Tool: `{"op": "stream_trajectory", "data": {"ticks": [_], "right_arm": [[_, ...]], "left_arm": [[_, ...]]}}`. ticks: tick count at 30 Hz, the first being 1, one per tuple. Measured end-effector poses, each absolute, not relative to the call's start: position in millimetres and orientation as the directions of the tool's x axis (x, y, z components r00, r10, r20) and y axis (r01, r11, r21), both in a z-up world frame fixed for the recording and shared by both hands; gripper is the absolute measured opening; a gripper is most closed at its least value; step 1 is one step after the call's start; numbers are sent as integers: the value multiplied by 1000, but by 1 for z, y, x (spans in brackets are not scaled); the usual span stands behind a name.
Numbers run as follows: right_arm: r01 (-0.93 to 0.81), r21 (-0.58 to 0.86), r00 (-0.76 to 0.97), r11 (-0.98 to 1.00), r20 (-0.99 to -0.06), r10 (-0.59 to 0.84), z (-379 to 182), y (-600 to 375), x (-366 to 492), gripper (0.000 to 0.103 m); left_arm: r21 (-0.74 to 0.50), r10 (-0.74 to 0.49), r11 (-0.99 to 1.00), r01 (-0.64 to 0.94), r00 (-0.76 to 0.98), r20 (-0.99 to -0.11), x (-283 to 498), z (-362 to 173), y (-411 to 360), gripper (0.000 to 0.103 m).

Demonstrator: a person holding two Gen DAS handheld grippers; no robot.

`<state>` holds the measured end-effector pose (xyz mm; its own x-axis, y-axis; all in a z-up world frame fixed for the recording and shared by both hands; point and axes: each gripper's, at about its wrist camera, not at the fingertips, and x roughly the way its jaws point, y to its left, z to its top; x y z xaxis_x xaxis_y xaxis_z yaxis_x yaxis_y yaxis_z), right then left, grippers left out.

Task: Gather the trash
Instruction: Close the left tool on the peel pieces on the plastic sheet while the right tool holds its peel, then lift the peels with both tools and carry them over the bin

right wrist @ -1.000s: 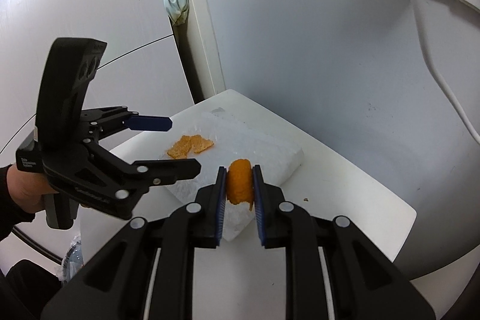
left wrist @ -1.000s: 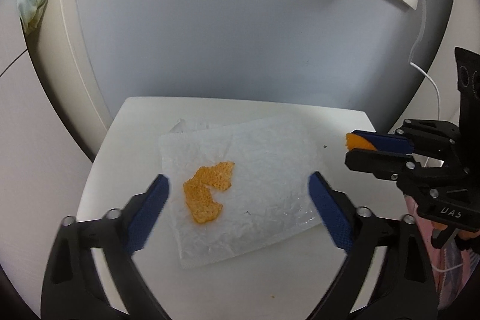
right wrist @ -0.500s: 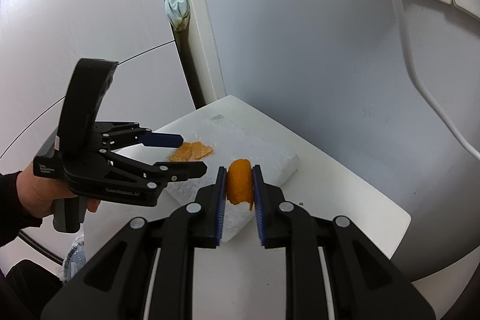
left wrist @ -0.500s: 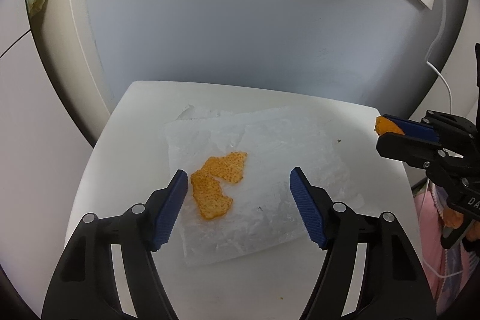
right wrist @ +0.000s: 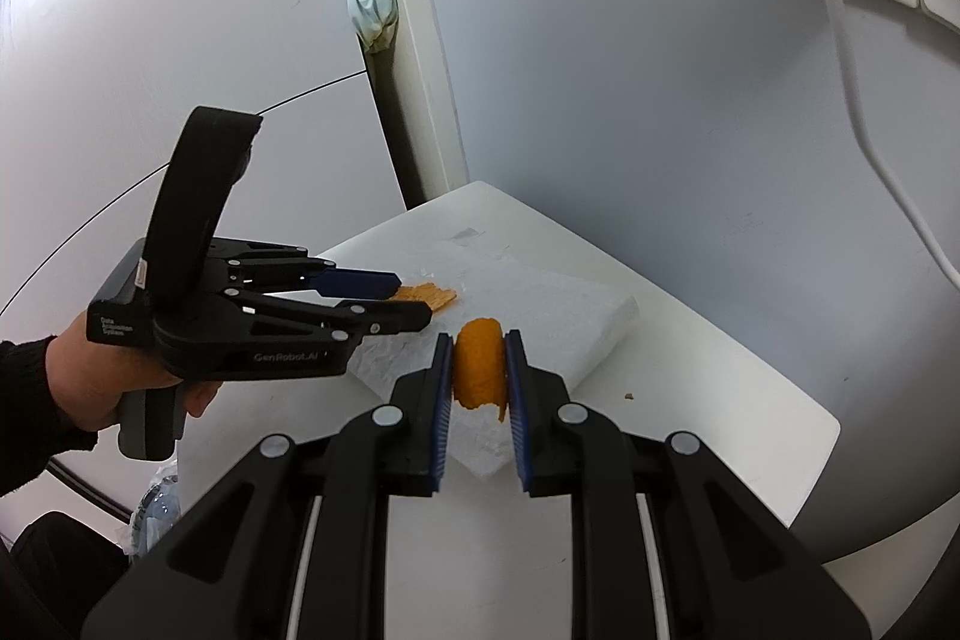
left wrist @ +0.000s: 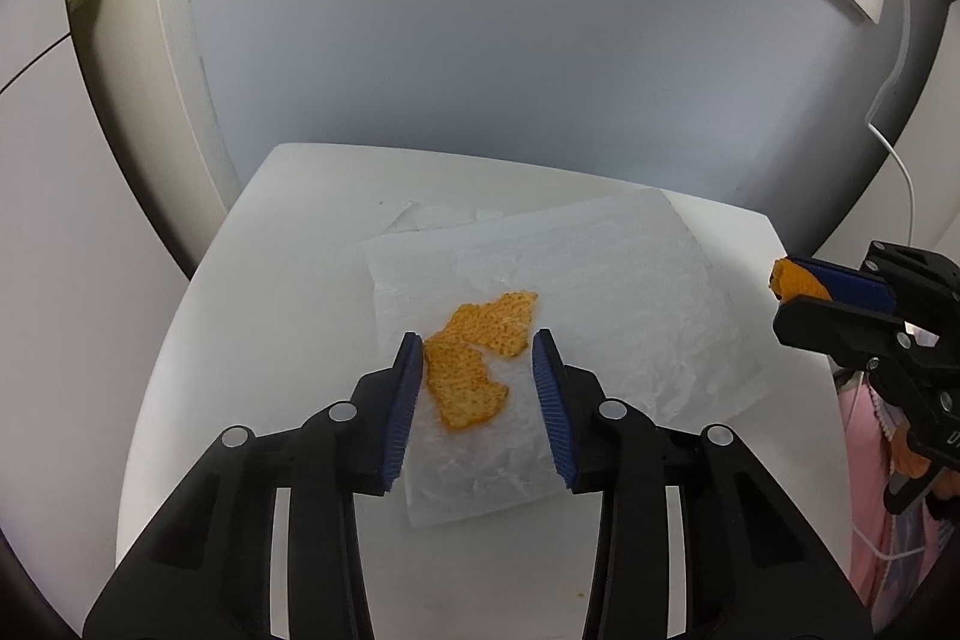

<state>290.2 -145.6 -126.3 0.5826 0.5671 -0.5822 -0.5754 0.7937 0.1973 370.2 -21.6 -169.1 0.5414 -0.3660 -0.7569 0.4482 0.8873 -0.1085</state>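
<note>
Left wrist view: left gripper jaws closing around flat orange peel pieces on white tissue; right gripper clamps curled orange peel.

White table under crumpled tissue sheet

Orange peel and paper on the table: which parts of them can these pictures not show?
- Flat peel pieces, right wrist view: mostly hidden behind the left gripper, whose jaws are closing around them.
- Curled peel, left wrist view: only its tip shows past the right gripper's fingers.
- Paper towel: underside unseen.
</note>
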Motion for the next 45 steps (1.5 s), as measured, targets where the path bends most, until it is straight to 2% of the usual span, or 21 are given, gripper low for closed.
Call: {"op": "stream_trajectory", "data": {"ticks": [16,18,19,20,32,45], "right_arm": [[-574,196,579,795,-590,563,-127,-133,292,18],[-575,194,579,795,-591,563,-129,-133,291,18],[-575,193,579,795,-591,562,-129,-132,291,18],[-575,194,578,795,-591,562,-129,-133,291,18],[-569,194,582,799,-591,559,-129,-133,290,18],[-579,192,583,792,-582,567,-125,-134,286,18]], "left_arm": [[-60,-329,895,442,563,-758,366,-171,-24,22],[-53,-325,896,440,572,-753,365,-169,-24,15],[-47,-319,899,435,577,-752,365,-168,-24,5],[-47,-317,899,435,575,-754,365,-168,-23,0],[-30,-316,893,450,576,-754,358,-167,-30,0],[-45,-341,893,448,609,-716,346,-142,-24,0]]}}
